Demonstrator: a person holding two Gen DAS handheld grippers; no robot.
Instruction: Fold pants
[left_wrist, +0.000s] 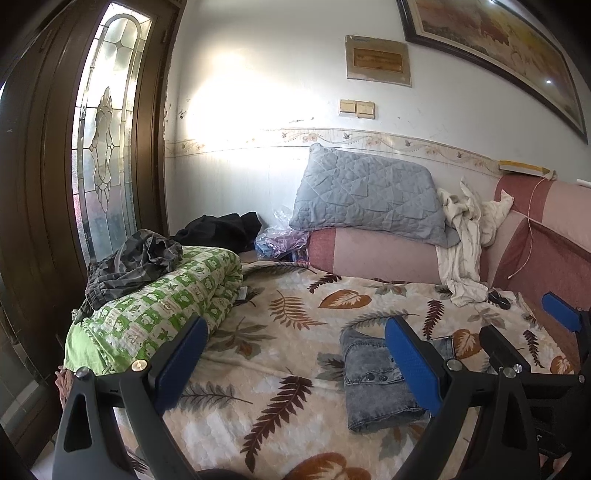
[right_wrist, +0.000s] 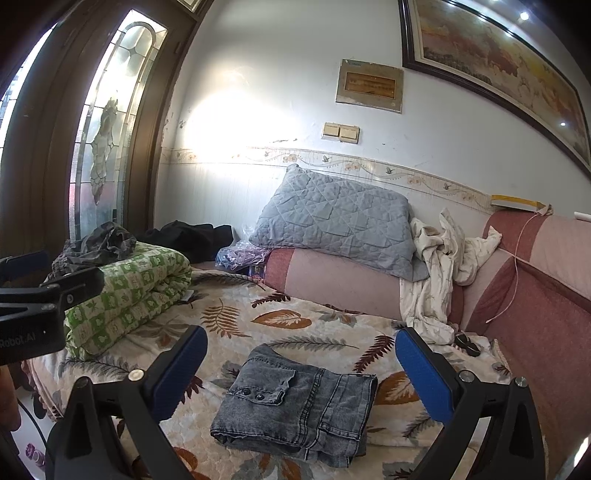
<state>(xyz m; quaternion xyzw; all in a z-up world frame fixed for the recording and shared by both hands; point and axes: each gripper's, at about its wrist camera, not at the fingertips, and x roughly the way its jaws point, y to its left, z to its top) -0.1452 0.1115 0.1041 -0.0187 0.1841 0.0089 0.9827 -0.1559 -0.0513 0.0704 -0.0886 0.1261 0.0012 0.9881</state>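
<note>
The grey denim pants (right_wrist: 295, 406) lie folded into a compact stack on the leaf-patterned blanket (right_wrist: 258, 325), a buttoned pocket flap on top. My right gripper (right_wrist: 301, 373) hovers open above and just in front of the stack, blue pads wide apart, nothing between them. In the left wrist view the same pants (left_wrist: 373, 387) sit lower right, partly behind a blue pad. My left gripper (left_wrist: 295, 363) is open and holds nothing, left of the pants. The right gripper (left_wrist: 532, 328) shows at the far right of that view.
A rolled green-and-white quilt (left_wrist: 155, 310) with a dark camouflage garment (left_wrist: 136, 258) on it lies at the left. A grey quilted pillow (right_wrist: 332, 221), a cream garment (right_wrist: 439, 266) and pink bolsters (right_wrist: 332, 284) line the wall. A dark wooden door (left_wrist: 44, 184) stands left.
</note>
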